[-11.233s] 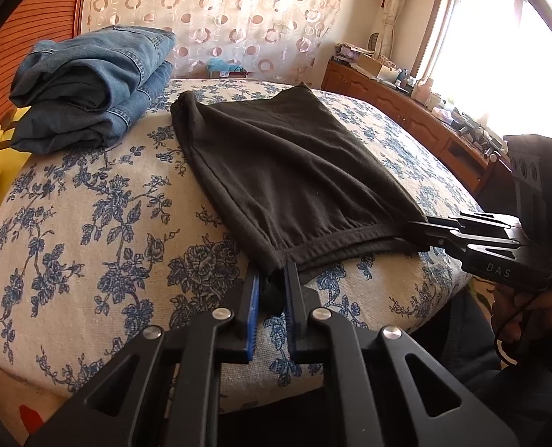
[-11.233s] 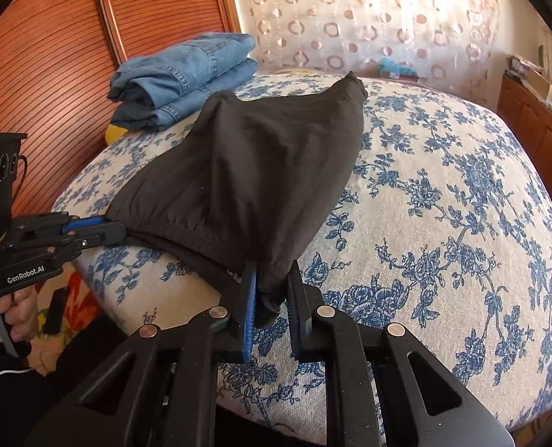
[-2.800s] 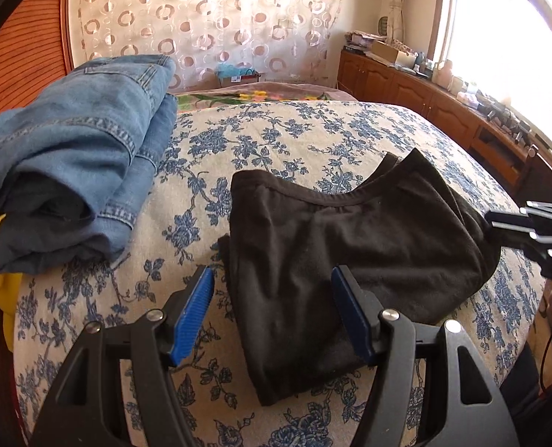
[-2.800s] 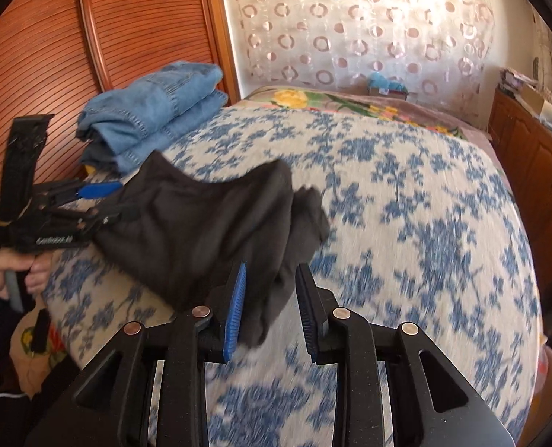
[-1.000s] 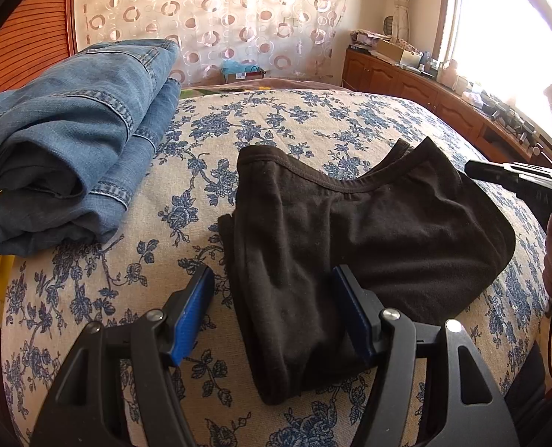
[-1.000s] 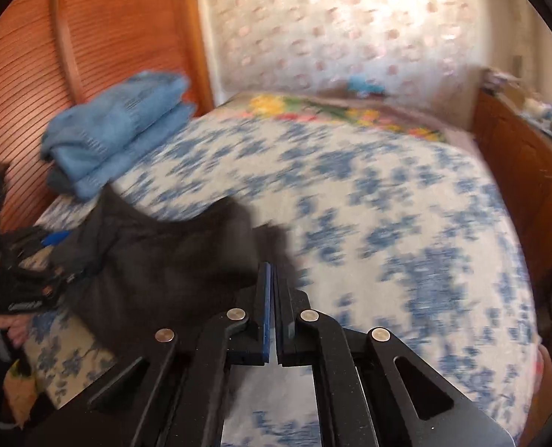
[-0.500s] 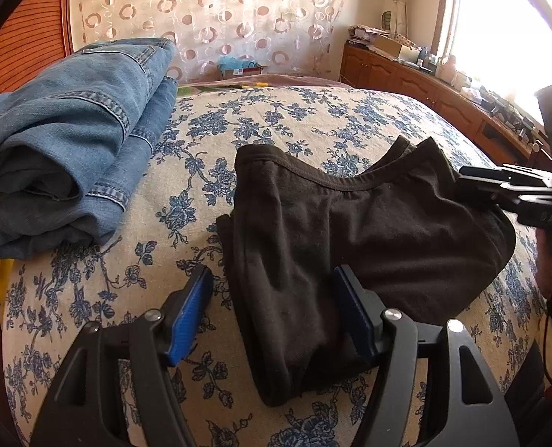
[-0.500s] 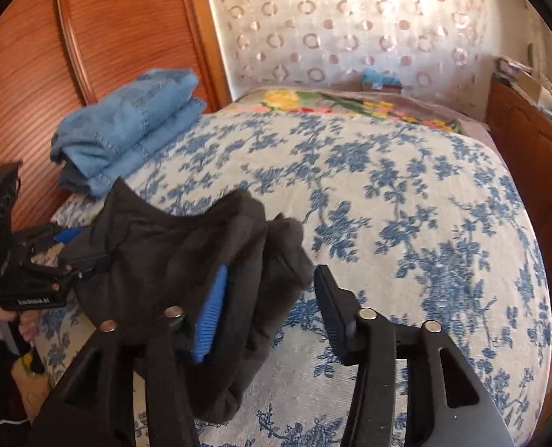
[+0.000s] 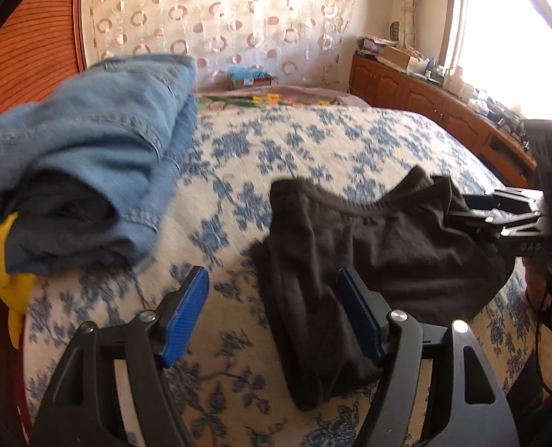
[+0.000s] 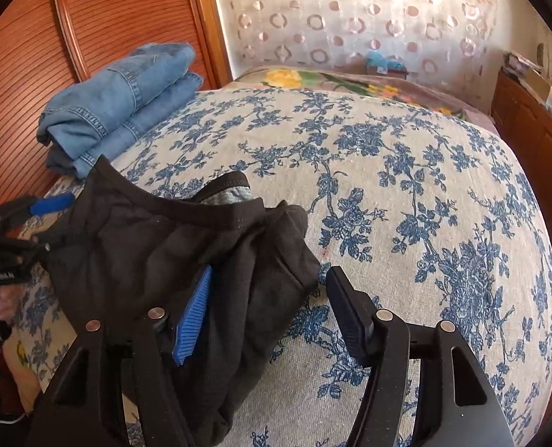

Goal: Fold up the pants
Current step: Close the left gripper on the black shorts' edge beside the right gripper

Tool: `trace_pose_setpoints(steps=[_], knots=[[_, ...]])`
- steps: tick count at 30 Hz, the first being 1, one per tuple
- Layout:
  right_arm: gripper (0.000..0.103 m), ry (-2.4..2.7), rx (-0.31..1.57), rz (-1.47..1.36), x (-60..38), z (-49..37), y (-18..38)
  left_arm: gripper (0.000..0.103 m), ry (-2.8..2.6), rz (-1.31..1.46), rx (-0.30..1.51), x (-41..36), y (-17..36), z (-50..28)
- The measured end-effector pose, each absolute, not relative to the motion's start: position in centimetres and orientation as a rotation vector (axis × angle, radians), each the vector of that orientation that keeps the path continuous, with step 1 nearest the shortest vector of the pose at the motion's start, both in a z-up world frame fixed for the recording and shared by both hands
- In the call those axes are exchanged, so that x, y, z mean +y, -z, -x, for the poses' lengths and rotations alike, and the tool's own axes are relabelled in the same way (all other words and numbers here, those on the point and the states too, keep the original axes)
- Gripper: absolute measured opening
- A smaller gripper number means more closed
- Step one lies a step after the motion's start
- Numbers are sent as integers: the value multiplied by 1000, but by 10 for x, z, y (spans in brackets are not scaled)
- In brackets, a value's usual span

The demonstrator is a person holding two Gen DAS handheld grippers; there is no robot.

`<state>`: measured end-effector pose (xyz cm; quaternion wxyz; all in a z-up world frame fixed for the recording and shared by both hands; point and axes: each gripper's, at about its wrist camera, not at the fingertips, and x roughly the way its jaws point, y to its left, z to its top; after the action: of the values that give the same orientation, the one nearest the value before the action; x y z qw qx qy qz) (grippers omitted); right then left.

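One pair of black pants, a soft matte knit with a ribbed waistband, lies folded into a rumpled bundle on the bed, between the two grippers. The left gripper stands wide, its two blue ridged pads apart, one edge of the bundle lying loose between them; the pads do not press it. The right gripper has just been opening and now stands wide too, the pants' other edge draped against its blue pad and unclamped. Beyond the left gripper, to its left, sits one stack of folded blue denim jeans with stitched seams. The bedspread is cream woven cloth printed with blue roses. Behind hangs one sheer curtain patterned with rings.
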<state>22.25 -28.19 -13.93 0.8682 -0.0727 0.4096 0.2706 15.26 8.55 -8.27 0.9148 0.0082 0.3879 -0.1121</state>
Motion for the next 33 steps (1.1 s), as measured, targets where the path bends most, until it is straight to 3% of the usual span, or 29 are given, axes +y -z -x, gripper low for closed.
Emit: trace_pose_setpoints(steps=[7, 10, 11, 15, 22, 27, 33], knots=[[63, -560, 871, 162, -276, -226, 140, 72, 252, -20, 849, 84, 83, -177], [39, -598, 882, 142, -275, -225, 139, 72, 255, -13, 864, 81, 87, -182], [26, -622, 891, 130, -275, -225, 139, 72, 255, -11, 870, 81, 89, -184], [16, -653, 899, 123, -275, -222, 139, 72, 266, 10, 888, 80, 91, -186], [14, -634, 875, 102, -292, -205, 129, 64, 290, 28, 886, 77, 89, -188], [13, -589, 860, 132, -306, -185, 127, 52, 346, 35, 894, 69, 87, -189], [14, -555, 876, 116, -319, -184, 132, 50, 367, 10, 919, 56, 91, -195]])
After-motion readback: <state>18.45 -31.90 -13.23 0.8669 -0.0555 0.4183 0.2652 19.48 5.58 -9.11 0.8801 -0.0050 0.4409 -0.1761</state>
